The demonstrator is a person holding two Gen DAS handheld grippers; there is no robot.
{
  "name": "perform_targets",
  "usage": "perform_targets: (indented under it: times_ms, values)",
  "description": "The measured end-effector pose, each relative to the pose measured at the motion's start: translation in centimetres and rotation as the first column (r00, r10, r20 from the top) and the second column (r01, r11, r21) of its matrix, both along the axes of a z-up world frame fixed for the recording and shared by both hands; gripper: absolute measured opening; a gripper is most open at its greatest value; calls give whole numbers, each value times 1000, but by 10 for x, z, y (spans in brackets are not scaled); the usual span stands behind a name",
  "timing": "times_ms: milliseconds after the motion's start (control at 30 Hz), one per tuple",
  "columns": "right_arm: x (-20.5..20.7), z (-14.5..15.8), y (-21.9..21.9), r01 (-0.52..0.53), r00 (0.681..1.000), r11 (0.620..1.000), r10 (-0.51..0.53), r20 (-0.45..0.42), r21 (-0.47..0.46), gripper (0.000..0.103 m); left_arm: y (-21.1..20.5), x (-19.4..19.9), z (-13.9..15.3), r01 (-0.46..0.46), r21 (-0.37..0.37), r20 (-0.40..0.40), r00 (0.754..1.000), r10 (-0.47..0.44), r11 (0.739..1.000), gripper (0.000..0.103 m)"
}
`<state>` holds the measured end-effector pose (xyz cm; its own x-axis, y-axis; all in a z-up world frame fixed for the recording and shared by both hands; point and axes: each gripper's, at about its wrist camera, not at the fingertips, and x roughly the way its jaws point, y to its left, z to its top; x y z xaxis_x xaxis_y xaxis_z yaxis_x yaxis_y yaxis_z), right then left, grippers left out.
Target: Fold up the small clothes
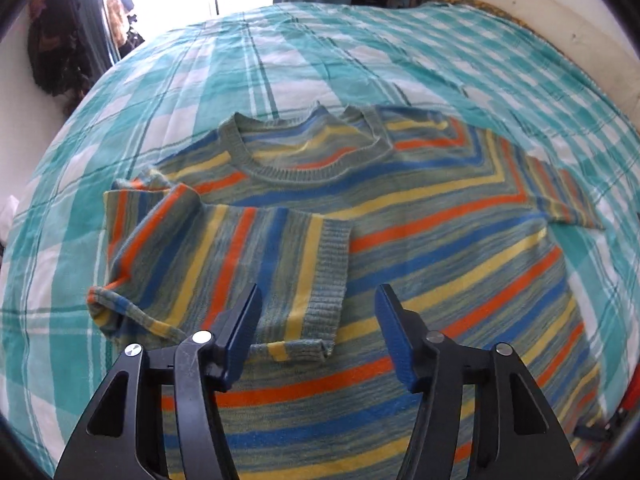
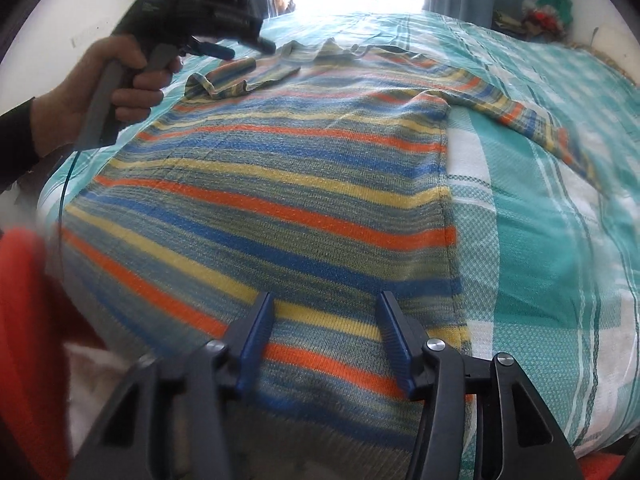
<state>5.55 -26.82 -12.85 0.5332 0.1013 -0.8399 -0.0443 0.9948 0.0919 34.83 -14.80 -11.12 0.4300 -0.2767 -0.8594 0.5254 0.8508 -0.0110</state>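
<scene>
Two grippers are working over one striped sweater (image 1: 420, 216), which is lying flat on a bed covered in a teal-and-white checked sheet (image 1: 320, 52). One short sleeve (image 1: 224, 264) is lying folded inward across the chest, its ribbed cuff resting on the body of the garment; the other sleeve (image 1: 560, 196) is stretching out onto the sheet. The neckline is sitting toward the far side of the bed.

Left gripper (image 1: 318, 300) is hovering above the folded sleeve with its jaws standing apart — nothing is caught between the blue pads. In the right wrist view a hand (image 2: 120, 92) in a dark sleeve is holding that gripper's handle above the far corner of the sweater.

Right gripper (image 2: 326, 308) is pointing down at the lower part of the sweater near its side seam, jaws also parted — the knit is showing between them but is not being pinched. Something red (image 2: 28, 300) is blurring the left edge of that view.
</scene>
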Motion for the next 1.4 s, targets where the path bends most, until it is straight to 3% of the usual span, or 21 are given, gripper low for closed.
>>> perform_targets:
  times_ms: [33, 267, 367, 400, 433, 500, 567, 633, 733, 767, 800, 833, 867, 933, 1000, 1033, 1133, 1200, 1233, 1300, 1400]
  values:
    - [0, 0, 0, 0, 1000, 1000, 0, 1, 3, 54, 3, -2, -10, 34, 26, -38, 999, -33, 999, 41]
    - [1, -1, -2, -4, 1000, 1000, 4, 6, 19, 55, 41, -42, -1, 243, 84, -136, 964, -230, 966, 40]
    - [0, -2, -3, -4, 1000, 1000, 4, 8, 26, 55, 46, -36, 29, 184, 19, -70, 981, -182, 983, 50]
    - [0, -2, -4, -2, 1000, 1000, 2, 8, 28, 55, 44, -31, 39, 138, -37, -35, 990, -140, 990, 64]
    - [0, -2, -4, -1, 1000, 1000, 1, 9, 29, 55, 41, -27, 47, 94, -85, 6, 996, -94, 992, 70]
    - [1, -2, -3, -1, 1000, 1000, 1, 9, 26, 56, 20, -19, 44, 73, -94, 42, 997, -69, 993, 69]
    - [1, -2, -3, 2, 1000, 1000, -2, 10, 24, 57, -6, -15, 19, 126, 10, 31, 992, -126, 992, 63]
    - [0, -2, -3, 4, 1000, 1000, -4, 12, 20, 57, -20, -13, -14, 165, 150, -25, 986, -163, 975, 47]
    - [-2, -1, -2, 5, 1000, 1000, -5, 15, 16, 57, -4, -6, -20, 89, 96, -44, 995, -86, 991, 53]
    - [-2, -1, -3, 5, 1000, 1000, -5, 16, 18, 57, 2, -2, -18, 55, 69, -72, 996, -50, 996, 47]
    - [-3, -2, -3, 4, 1000, 1000, -4, 16, 22, 57, 6, 1, -17, 39, 73, -74, 997, -33, 997, 16]
    - [-2, -2, -4, 4, 1000, 1000, -5, 15, 24, 58, 8, 3, -14, 26, 105, -51, 999, -20, 994, 3]
    - [-1, -2, -4, 5, 1000, 1000, -6, 13, 26, 58, 15, 5, -7, -5, 98, -27, 1000, 8, 995, 3]
    - [-1, -2, -4, 7, 1000, 1000, -7, 12, 28, 59, 47, 14, 18, -123, -17, -5, 992, 123, 992, 3]
    - [-1, -2, -4, 5, 1000, 1000, -5, 15, 25, 59, 101, 28, 45, -299, -163, -6, 953, 302, 940, 3]
    - [0, -2, -4, 4, 1000, 1000, -5, 16, 23, 59, 134, 35, 54, -398, -227, -27, 915, 403, 889, 3]
    - [1, -3, -5, 6, 1000, 1000, -6, 15, 23, 59, 237, 46, 62, -663, -293, -87, 736, 672, 688, 2]
    - [2, -3, -4, 6, 1000, 1000, -7, 15, 18, 60, 288, 49, 51, -774, -246, -102, 620, 778, 584, 2]
    - [1, -3, -4, 7, 1000, 1000, -8, 15, 16, 60, 308, 48, 43, -808, -221, -112, 578, 808, 547, 2]
    - [1, -4, -3, 10, 1000, 1000, -10, 16, 12, 60, 332, 45, 26, -840, -176, -119, 536, 836, 513, 2]
    - [1, -4, -2, 14, 1000, 1000, -14, 16, 0, 61, 340, 38, 7, -844, -135, -118, 534, 837, 519, 2]
